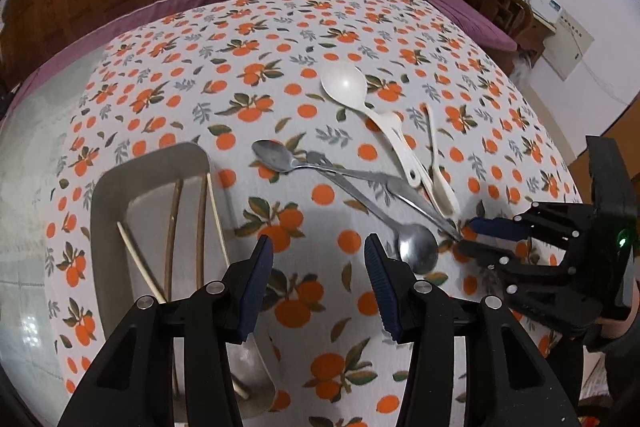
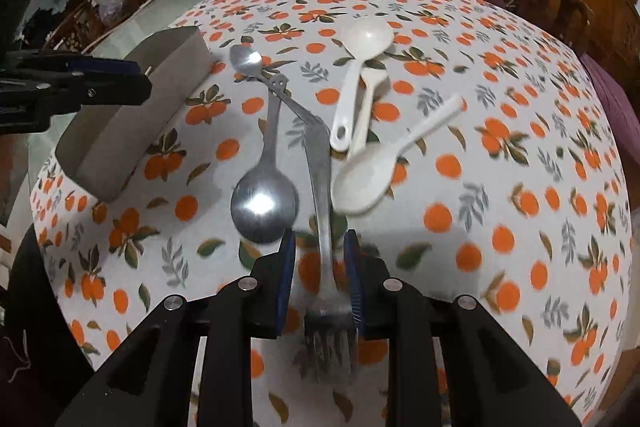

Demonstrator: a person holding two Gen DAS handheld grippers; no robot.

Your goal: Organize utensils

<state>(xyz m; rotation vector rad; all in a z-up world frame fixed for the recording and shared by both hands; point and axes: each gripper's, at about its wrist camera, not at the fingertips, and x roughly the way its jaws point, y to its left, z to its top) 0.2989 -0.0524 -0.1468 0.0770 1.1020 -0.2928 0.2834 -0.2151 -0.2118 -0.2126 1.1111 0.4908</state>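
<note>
A steel fork (image 2: 322, 195) lies on the orange-print tablecloth with its neck between the fingers of my right gripper (image 2: 320, 239). Its head touches the right pad, while a strip of cloth shows beside the left pad, so the jaws stand open around it. In the left wrist view the right gripper (image 1: 466, 237) has its tips at the fork's (image 1: 420, 205) near end. A large steel spoon (image 2: 264, 207) and a small steel spoon (image 2: 246, 59) cross the fork's handle. My left gripper (image 1: 318, 251) hovers open and empty beside the grey tray (image 1: 104, 211).
Several chopsticks (image 1: 172, 227) lie in the tray. A white ladle (image 1: 344, 81) and two smaller white spoons (image 2: 360, 179) lie right of the steel pieces. Carved wooden chairs and a purple cushion stand beyond the table's far edge.
</note>
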